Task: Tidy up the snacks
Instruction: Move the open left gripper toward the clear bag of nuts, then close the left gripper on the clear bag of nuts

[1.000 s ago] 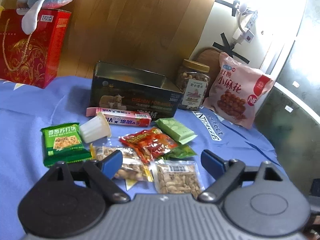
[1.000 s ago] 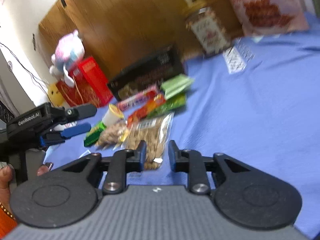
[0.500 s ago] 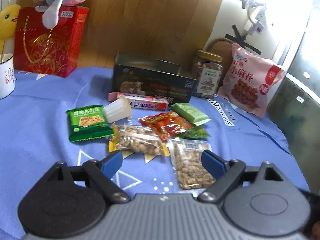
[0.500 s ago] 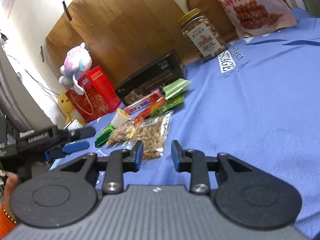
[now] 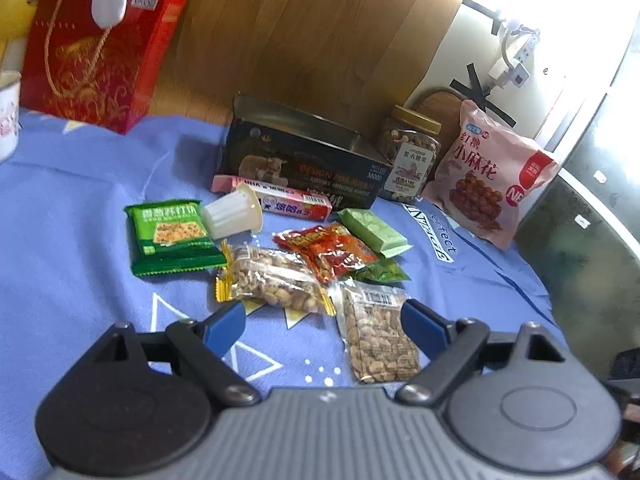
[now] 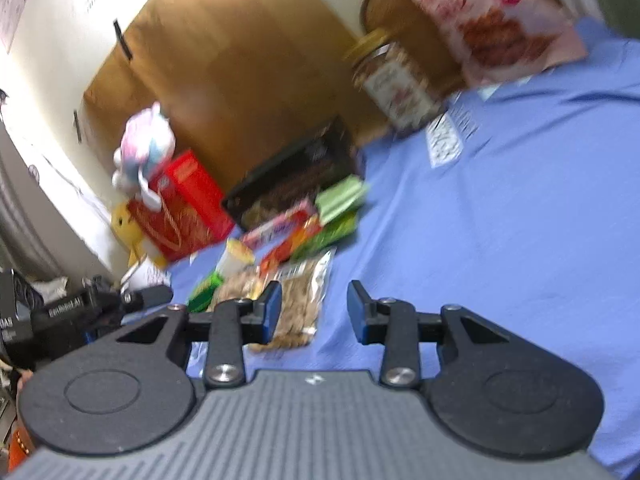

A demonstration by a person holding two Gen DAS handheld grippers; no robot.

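Clear crinkly peanut packet (image 5: 378,336), light and slippery, wants pinching at its sealed edge; left gripper (image 5: 324,320) jaws wide and empty, right gripper (image 6: 314,308) jaws just opening, empty.

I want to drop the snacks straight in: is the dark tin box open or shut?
Open. The tin box has no lid on top, and its bare inner wall shows. Whether anything lies inside cannot be told.

Desk covered by a blue cloth (image 5: 80,208) with white print. Lying on it: open dark tin (image 5: 304,160), pink candy box (image 5: 280,200), green cracker pack (image 5: 172,236), white cup (image 5: 234,218) on its side, two nut packets (image 5: 276,280) (image 5: 378,332), red snack packet (image 5: 326,250), pale green packet (image 5: 374,230). Standing at rear: nut jar (image 5: 410,156), pink bag (image 5: 488,176), red gift box (image 5: 96,56).
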